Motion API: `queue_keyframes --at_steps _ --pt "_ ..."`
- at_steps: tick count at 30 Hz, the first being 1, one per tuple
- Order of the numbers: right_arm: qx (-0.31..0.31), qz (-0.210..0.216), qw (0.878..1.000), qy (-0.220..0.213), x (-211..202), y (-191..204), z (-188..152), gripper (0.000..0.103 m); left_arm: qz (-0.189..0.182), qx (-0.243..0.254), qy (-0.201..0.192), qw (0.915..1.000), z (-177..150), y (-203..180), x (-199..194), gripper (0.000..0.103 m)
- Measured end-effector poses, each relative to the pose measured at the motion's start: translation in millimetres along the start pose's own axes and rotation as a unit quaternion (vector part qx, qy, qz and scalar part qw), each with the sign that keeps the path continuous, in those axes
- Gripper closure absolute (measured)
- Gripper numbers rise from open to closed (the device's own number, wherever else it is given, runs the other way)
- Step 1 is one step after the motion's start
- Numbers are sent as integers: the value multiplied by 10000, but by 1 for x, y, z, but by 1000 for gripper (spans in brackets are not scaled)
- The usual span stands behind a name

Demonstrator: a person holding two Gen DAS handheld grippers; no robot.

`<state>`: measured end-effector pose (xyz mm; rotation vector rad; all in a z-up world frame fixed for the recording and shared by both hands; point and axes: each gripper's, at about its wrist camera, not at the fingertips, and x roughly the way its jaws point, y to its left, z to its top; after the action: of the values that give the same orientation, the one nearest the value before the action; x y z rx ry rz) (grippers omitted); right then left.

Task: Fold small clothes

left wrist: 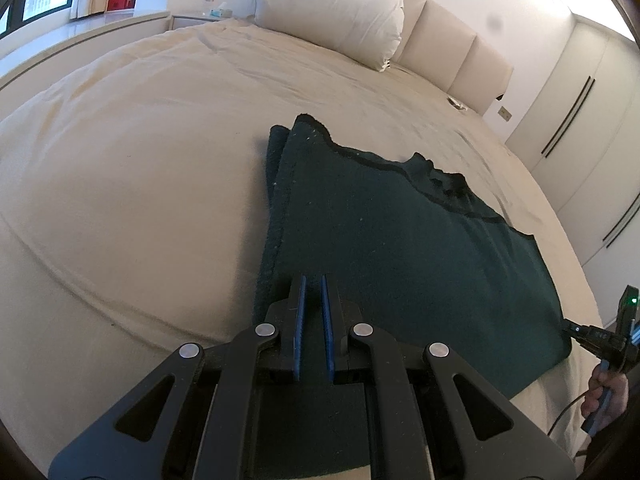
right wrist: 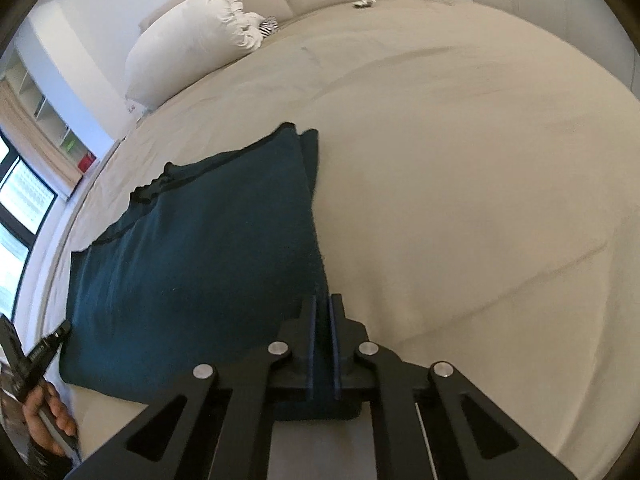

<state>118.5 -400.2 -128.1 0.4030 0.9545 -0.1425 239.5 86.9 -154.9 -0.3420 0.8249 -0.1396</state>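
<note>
Dark green garment (left wrist: 400, 248) lies flat on the bed (left wrist: 140, 160), one side already folded in. We pinch its near hem: left tool (left wrist: 314, 280) clamped at one corner, right tool (right wrist: 322, 300) at the other. Next fold likely: lift both evenly toward the pillow (left wrist: 332, 8).

This is showing a bedroom in a home. A wide bed (left wrist: 140, 152) under a cream cover is filling most of both views, with a plump white pillow (left wrist: 332, 12) leaning at twelve o'clock against a padded, panelled headboard (left wrist: 452, 60). Built-in wardrobe doors (left wrist: 576, 112) with long dark handles are standing at two o'clock in the left wrist view, while a window (right wrist: 20, 208) and curtain are showing at nine o'clock in the right wrist view, beside open shelves.
</note>
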Motion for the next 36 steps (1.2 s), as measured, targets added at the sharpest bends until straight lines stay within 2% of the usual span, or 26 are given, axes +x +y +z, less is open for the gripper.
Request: queue_keyframes --at_steps 15,18,20,22,24,25,27,29,30,31,32,33,34,36 --pt "380 375 9986 15 5 -21 -13 97 154 114 259 9995 -4 5 5 96" --pt "522 456 9976 -42 1 -23 -8 91 52 9 220 9997 -4 9 3 96" --pt "455 207 9984 -282 -12 -16 -2 82 12 -33 201 9998 -5 11 2 96" --pt "180 76 9983 -547 -26 1 4 82 26 -16 183 9998 -5 10 1 96" --pt "50 223 9975 -670 -32 15 6 82 40 4 166 9999 -6 10 1 96" --pt "-66 462 9966 -684 -32 26 6 82 30 0 164 9999 -6 10 2 96" --pt "-291 839 9950 -460 -17 42 3 79 -7 -40 164 9999 -6 12 3 96" --pt "-331 941 9950 -18 12 46 -2 65 -56 -64 169 9998 -6 14 4 96" --pt "-251 885 9956 154 29 40 -5 65 -101 -84 170 9998 -7 16 4 96" --pt "-180 866 9960 116 36 34 -7 73 -145 -107 176 9997 -7 18 4 96" --pt "-84 867 9962 45 35 30 -7 85 -184 -154 197 9995 -7 21 4 96" --pt "141 928 9956 13 32 23 -5 86 -174 -199 208 9994 -7 23 2 96" --pt "266 893 9956 -48 25 19 -4 86 -83 -235 217 9995 -6 26 -1 96" --pt "207 678 9972 -246 10 22 0 77 -12 -468 183 9987 -6 35 -13 94"
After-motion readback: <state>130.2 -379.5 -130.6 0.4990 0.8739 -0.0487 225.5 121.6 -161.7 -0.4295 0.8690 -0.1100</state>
